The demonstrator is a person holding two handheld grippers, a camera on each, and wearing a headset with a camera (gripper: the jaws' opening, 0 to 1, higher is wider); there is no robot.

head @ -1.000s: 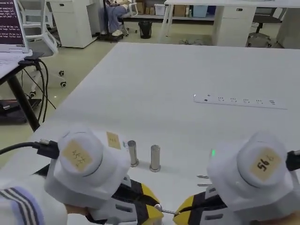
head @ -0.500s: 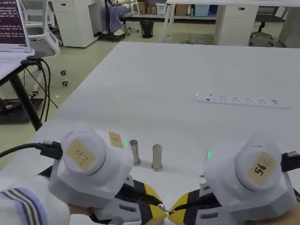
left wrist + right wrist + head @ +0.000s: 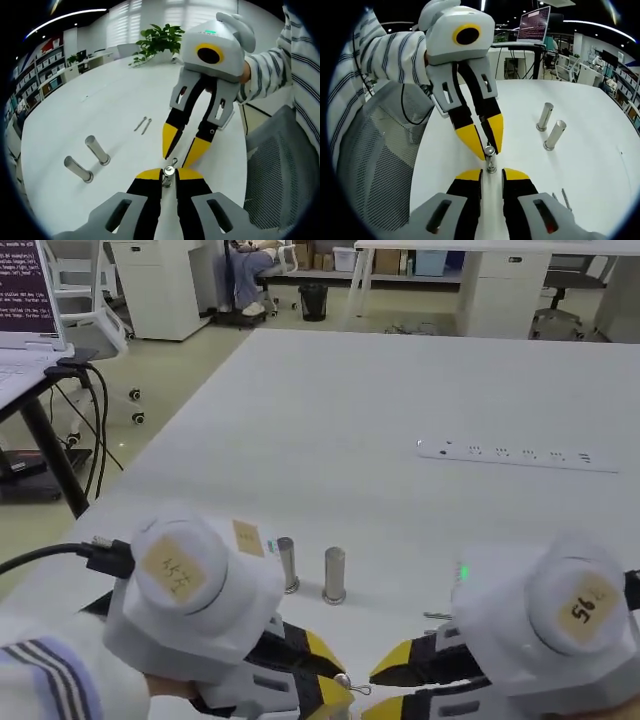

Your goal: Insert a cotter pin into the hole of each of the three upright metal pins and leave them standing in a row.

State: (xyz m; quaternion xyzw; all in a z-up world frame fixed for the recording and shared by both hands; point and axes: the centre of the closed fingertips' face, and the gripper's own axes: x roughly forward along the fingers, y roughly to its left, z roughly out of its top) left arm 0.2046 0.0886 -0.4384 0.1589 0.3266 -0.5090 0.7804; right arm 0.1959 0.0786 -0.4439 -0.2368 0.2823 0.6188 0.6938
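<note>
My left gripper (image 3: pixel 335 685) (image 3: pixel 169 175) is shut on a short metal pin (image 3: pixel 169 176) (image 3: pixel 490 156), held just above the table's near edge. A cotter pin (image 3: pixel 174 161) (image 3: pixel 356 688) sticks out of the pin near its top. My right gripper (image 3: pixel 370 693) (image 3: pixel 491 176) faces it from the right, jaws open, with its tips on either side of the pin and off it. Two more metal pins (image 3: pixel 287 565) (image 3: pixel 335 575) stand upright side by side on the white table (image 3: pixel 400 440), beyond the grippers.
Two spare cotter pins (image 3: pixel 435 617) (image 3: pixel 143 124) (image 3: pixel 565 197) lie on the table to the right of the standing pins. A white power strip (image 3: pixel 515 455) lies further back. A mesh chair (image 3: pixel 375 165) is at the near edge, and a laptop stand (image 3: pixel 40 320) at far left.
The right gripper's jaws have opened and drawn back a little to the right, off the cotter pin. The cotter pin stays in the pin that the left gripper holds.
</note>
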